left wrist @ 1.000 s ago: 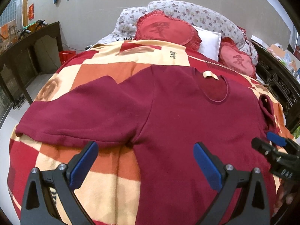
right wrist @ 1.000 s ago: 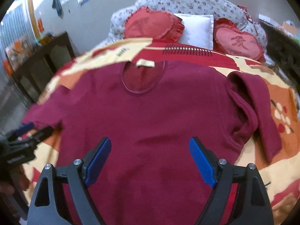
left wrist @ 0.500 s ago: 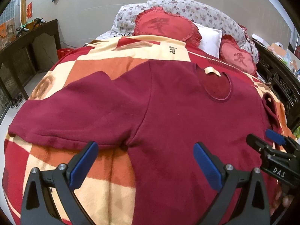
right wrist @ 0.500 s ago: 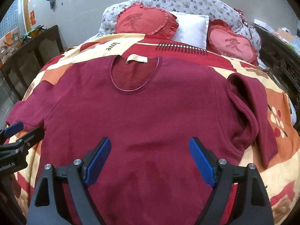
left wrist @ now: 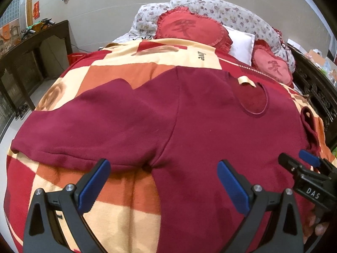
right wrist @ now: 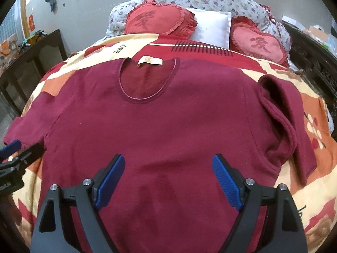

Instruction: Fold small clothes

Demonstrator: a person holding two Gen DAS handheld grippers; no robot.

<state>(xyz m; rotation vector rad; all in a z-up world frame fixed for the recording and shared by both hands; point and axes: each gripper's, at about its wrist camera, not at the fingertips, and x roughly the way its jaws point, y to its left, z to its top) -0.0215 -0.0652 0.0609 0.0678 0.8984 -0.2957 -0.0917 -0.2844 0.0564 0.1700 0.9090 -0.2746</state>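
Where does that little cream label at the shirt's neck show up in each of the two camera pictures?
Left wrist view: the label sits right of centre in the upper half, at the top edge of the shirt neckline.
Right wrist view: the label sits left of centre, near the top, at the neck opening.
Shared landmark: the white pillow between two red cushions.
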